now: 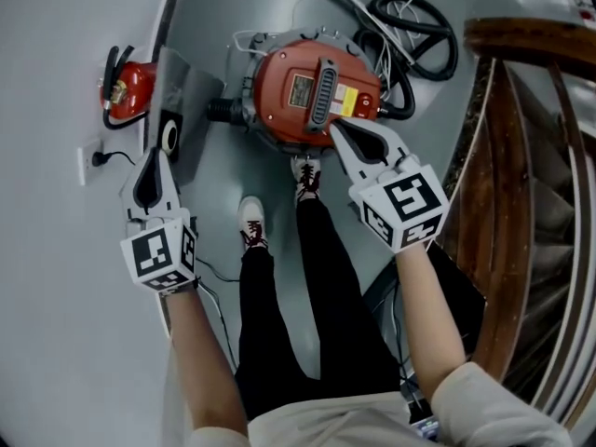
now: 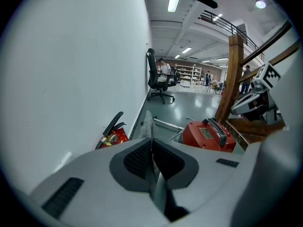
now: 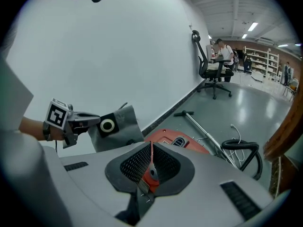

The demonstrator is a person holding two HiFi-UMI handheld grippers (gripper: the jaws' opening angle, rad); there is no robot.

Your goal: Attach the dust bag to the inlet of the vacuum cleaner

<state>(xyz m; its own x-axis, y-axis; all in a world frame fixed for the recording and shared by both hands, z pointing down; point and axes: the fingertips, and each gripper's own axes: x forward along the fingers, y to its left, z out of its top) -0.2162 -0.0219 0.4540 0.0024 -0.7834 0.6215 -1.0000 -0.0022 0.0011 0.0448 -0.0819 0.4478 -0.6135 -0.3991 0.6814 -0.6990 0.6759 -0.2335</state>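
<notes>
Grey dust bag [image 1: 196,96] in grip of left gripper [image 1: 155,158], outside red vacuum cleaner [image 1: 298,91]; right gripper [image 1: 337,130], jaws together, above it.

Dust bag [image 2: 147,124] between closed fingers [image 2: 135,160]

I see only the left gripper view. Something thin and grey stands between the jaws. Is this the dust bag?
Observer: Yes. The right gripper view shows the left tool shut on the bag's edge, its collar hole visible.
Operator: Does the right tool hold anything?
Observer: No. Its own view shows it shut and empty.
Operator: Where must the bag go?
Observer: In the head view what looks like the inlet, a black stub, sticks out of the vacuum's side toward the bag.
</notes>
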